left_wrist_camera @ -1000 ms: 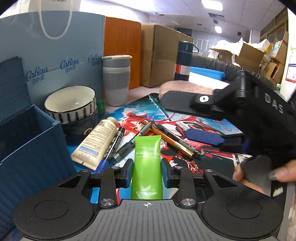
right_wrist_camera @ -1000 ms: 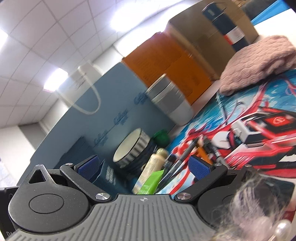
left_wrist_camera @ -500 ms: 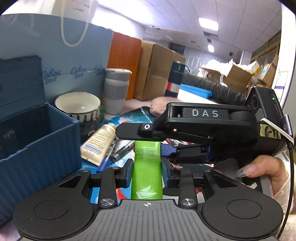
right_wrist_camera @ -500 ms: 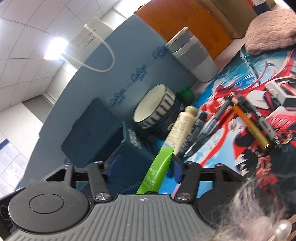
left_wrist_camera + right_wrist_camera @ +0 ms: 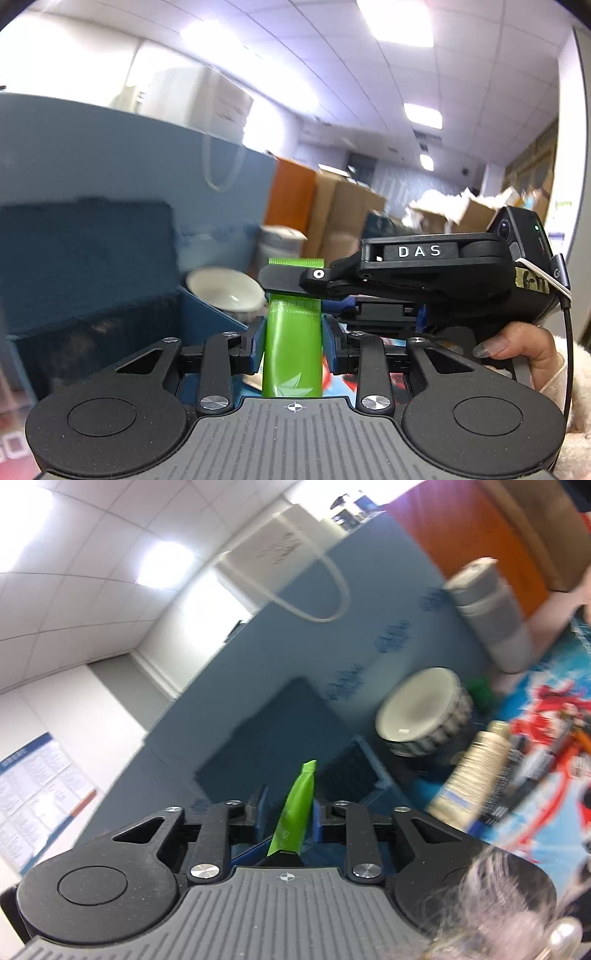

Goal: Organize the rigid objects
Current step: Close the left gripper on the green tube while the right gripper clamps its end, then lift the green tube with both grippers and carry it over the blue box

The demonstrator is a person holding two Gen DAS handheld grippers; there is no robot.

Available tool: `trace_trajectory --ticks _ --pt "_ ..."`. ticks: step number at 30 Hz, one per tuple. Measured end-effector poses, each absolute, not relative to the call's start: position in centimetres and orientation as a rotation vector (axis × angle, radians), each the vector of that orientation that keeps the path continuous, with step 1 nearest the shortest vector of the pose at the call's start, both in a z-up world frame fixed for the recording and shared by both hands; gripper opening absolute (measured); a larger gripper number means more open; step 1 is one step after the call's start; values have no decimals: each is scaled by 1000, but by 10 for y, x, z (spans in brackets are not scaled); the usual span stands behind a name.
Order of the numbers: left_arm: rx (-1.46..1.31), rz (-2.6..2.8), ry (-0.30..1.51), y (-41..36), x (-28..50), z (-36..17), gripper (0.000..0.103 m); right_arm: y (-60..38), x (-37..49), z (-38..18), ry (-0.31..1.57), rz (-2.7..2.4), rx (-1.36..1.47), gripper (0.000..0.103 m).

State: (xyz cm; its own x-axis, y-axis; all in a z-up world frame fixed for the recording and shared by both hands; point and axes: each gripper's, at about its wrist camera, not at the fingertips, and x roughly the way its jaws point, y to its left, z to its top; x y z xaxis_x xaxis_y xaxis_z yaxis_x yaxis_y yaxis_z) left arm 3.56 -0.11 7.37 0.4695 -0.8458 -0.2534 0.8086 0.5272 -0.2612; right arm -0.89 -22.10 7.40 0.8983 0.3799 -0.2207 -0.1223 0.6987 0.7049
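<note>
A green tube (image 5: 291, 347) is lifted off the table, held upright. My left gripper (image 5: 292, 345) is shut on its lower body. My right gripper (image 5: 288, 814) reaches in from the right and has the tube (image 5: 297, 805) edge-on between its blue pads, touching the right pad with a gap at the left one. In the left wrist view the right gripper's body (image 5: 424, 273) crosses in front of the tube's upper part. The open dark blue box (image 5: 92, 295) stands at the left, just beyond the tube.
A white ribbed bowl (image 5: 424, 710), a cream tube (image 5: 472, 771), pens on the printed mat (image 5: 546, 812), a grey tumbler (image 5: 491, 616) and a blue paper bag (image 5: 369, 609) lie behind. Cardboard boxes (image 5: 343, 218) stand further back.
Both grippers have risen with the green tube and tilted upward. The right gripper's jaws have closed in around the tube. The table items have dropped lower in both views.
</note>
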Motion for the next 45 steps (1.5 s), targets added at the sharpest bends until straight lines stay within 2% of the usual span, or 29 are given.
trace_trajectory --ticks 11,19,22,25,32,37,40,42,45 --pt "-241 -903 326 52 76 82 31 -156 52 102 332 355 606 11" --pt "-303 -811 365 73 90 73 33 -111 74 104 279 327 444 10" --pt "-273 -788 396 73 90 71 35 -100 76 104 223 276 390 10" --pt "-259 -753 422 71 97 67 45 -95 76 99 193 242 377 10" --pt "-239 -677 452 71 106 59 46 -97 81 86 157 224 445 10" --pt "-244 -642 471 79 112 57 47 -86 70 78 114 210 353 10" --pt "-239 -633 480 79 113 56 56 -85 69 66 164 216 354 10" --pt "-190 -610 495 75 116 54 66 -84 69 59 213 235 350 10" --pt "-180 -583 522 76 119 49 68 -86 66 51 264 250 370 9"
